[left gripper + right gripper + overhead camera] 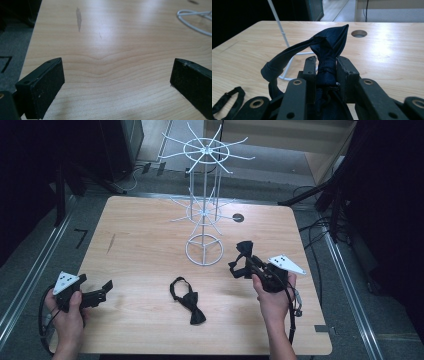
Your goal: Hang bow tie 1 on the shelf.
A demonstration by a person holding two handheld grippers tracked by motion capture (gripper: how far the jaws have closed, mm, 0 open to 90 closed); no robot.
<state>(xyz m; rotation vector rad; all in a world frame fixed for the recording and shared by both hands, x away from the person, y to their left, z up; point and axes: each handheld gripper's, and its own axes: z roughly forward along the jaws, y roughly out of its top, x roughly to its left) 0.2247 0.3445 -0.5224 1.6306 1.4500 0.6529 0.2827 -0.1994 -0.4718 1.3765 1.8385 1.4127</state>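
Right gripper was clamped on a dark navy fabric bow tie near the light wooden table's right edge. Left gripper gaped wide, empty, at the front-left corner. Second black bow tie lay near the front edge, white wire display rack toward the back.

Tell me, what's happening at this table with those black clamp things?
A person holds a two-jaw gripper in each hand. The right gripper is clamped on the knot of a dark bow tie, lifted near the base of a white wire display rack. The left gripper is open, over bare wood at the table's near left corner. A second bow tie lies flat on the table between the hands.
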